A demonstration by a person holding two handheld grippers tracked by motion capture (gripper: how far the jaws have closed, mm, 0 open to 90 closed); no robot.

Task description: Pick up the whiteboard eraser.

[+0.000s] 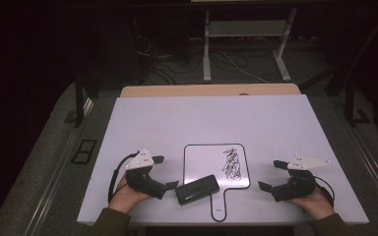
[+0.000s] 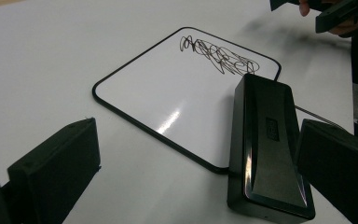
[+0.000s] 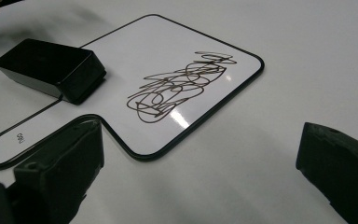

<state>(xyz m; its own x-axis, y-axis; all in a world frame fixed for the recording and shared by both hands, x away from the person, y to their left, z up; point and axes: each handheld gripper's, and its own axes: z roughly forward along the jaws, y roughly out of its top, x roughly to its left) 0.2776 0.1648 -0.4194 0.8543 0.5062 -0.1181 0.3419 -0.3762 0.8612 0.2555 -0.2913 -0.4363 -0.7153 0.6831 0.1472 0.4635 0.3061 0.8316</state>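
Centrally on the white counter [image 1: 152,128] lies a small paddle-shaped whiteboard [image 1: 204,162] with a black scribble [image 1: 231,164] on its right part. A black eraser block [image 1: 197,189] rests across the board's lower left edge. The left gripper [image 1: 163,173] sits just beside the eraser, jaws spread, one jaw close to its end. The right gripper [image 1: 270,175] rests right of the board, jaws apart and holding nothing.

Glossy whiteboard [image 2: 168,100], shiny black eraser [image 2: 265,144] seemingly plastic, matt table [image 1: 187,118]
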